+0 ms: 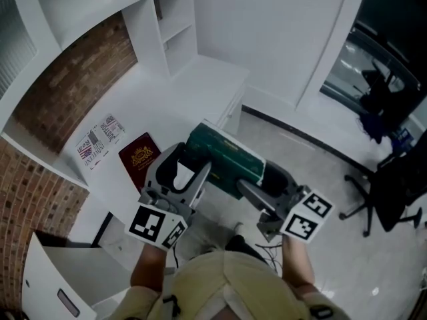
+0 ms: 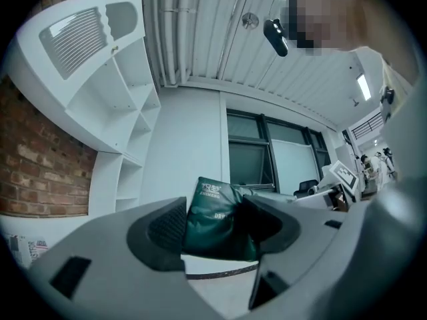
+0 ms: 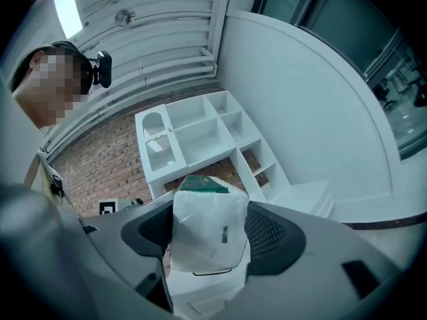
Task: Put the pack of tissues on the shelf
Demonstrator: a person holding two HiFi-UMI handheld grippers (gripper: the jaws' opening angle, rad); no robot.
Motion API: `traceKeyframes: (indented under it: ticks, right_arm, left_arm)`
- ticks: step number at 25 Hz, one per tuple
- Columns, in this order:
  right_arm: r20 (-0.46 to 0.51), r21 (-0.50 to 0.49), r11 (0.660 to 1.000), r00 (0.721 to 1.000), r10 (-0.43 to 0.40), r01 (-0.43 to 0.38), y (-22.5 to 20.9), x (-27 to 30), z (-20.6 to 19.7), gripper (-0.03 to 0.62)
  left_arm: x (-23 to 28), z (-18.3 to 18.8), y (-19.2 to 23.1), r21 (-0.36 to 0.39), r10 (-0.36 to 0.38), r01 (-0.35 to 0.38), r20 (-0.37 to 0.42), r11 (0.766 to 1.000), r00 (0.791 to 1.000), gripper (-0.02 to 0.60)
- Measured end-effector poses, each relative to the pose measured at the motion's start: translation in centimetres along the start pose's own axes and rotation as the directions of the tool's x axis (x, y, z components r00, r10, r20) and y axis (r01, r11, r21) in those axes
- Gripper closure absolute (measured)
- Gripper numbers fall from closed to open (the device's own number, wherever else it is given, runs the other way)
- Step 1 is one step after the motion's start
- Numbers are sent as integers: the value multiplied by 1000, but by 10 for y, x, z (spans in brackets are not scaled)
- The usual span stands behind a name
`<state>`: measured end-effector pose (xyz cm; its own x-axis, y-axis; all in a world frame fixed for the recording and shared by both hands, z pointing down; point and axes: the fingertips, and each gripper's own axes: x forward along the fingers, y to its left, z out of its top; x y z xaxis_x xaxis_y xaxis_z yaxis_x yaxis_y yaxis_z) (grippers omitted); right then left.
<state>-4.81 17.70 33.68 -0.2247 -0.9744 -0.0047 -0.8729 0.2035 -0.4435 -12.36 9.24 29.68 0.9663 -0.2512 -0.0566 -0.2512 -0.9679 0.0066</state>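
Note:
The pack of tissues (image 1: 225, 156) is dark green with a white end. It hangs in the air over the desk's front edge, held from both sides. My left gripper (image 1: 198, 173) is shut on its left end, and the green wrapper (image 2: 215, 217) fills the gap between the jaws in the left gripper view. My right gripper (image 1: 251, 191) is shut on the other end, where the white face of the pack (image 3: 205, 237) sits between the pads. The white shelf unit (image 1: 171, 27) stands at the back of the desk, and it also shows beyond the pack as open compartments (image 3: 200, 133).
On the white desk (image 1: 200, 85) lie a dark red booklet (image 1: 139, 159) and two printed cards (image 1: 100, 140). Behind it is a brick wall (image 1: 73, 79). An office chair (image 1: 393, 185) stands on the floor at the right. A white panel (image 1: 60, 279) sits at the lower left.

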Motion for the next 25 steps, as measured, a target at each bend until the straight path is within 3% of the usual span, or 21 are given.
traceKeyframes:
  ticks: [17,25]
  right_arm:
    - [-86,-18,988,984,153,-155,-92,33,55,276]
    - [-89,19,983,979,182,-181,-123,51,62,276]
  left_arm:
    - [91,-3,18,0,186,-187,21,982,982,316]
    - [120,-8,34,19,222,-222,-13,975,975,316]
